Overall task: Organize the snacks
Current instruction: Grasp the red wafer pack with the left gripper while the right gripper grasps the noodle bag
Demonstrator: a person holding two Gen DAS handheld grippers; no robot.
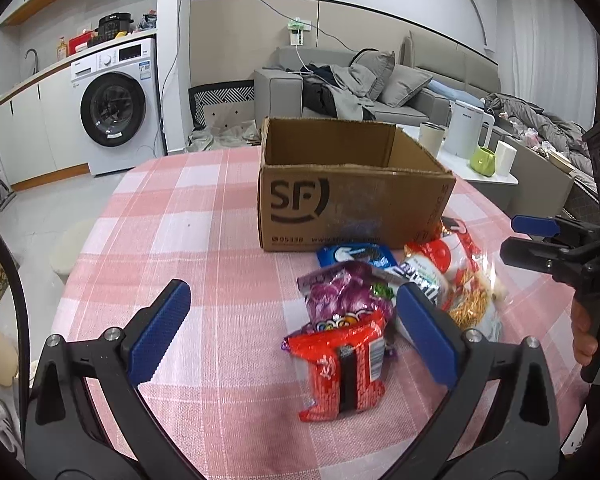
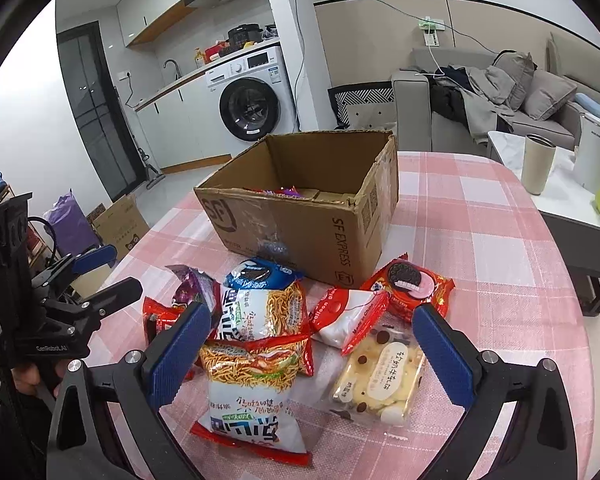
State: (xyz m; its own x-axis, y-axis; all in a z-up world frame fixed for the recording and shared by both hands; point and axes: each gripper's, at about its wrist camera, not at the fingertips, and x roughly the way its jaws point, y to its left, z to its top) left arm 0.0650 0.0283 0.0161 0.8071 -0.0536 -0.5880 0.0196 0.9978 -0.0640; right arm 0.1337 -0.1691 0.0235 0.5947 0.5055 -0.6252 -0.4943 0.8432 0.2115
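Left gripper (image 1: 291, 332) closest to lens in the left wrist view, blue pads (image 1: 159, 332) spread wide, holding nothing, hovering over a red foil snack packet (image 1: 340, 364) lying on the pink checked tablecloth (image 1: 179, 220). Right gripper (image 2: 312, 356) likewise spread wide and empty, hanging above a noodle-snack bag (image 2: 251, 392) and a clear pack of pale cookies (image 2: 380, 380). Snack pile sits on the table just in front of the open cardboard box (image 2: 300, 216): second noodle-snack bag (image 2: 263, 308), blue Oreo pack (image 2: 255, 274) touching the box's near face, red Oreo pack (image 2: 408, 284), white-and-red packet (image 2: 348, 316), purple wrapper (image 2: 191, 288). Progress, judged: early. Right wrist view shows a few colourful wrappers (image 2: 279, 192) already on the box floor, can't tell how many or what; most of the pile still outside, eight or so packs left to move in. Next pick looks likely to be the red foil packet or the near noodle bag. Readable text: "SF" logo and "95338" on box front, "SF EXPRESS" on its side; "Made in China" and "balloon" on the white-and-red packet; Chinese lettering on noodle bags and cookie pack, not legible enough to transcribe. "GenRobot.AI" on the left gripper's body seen from the right.
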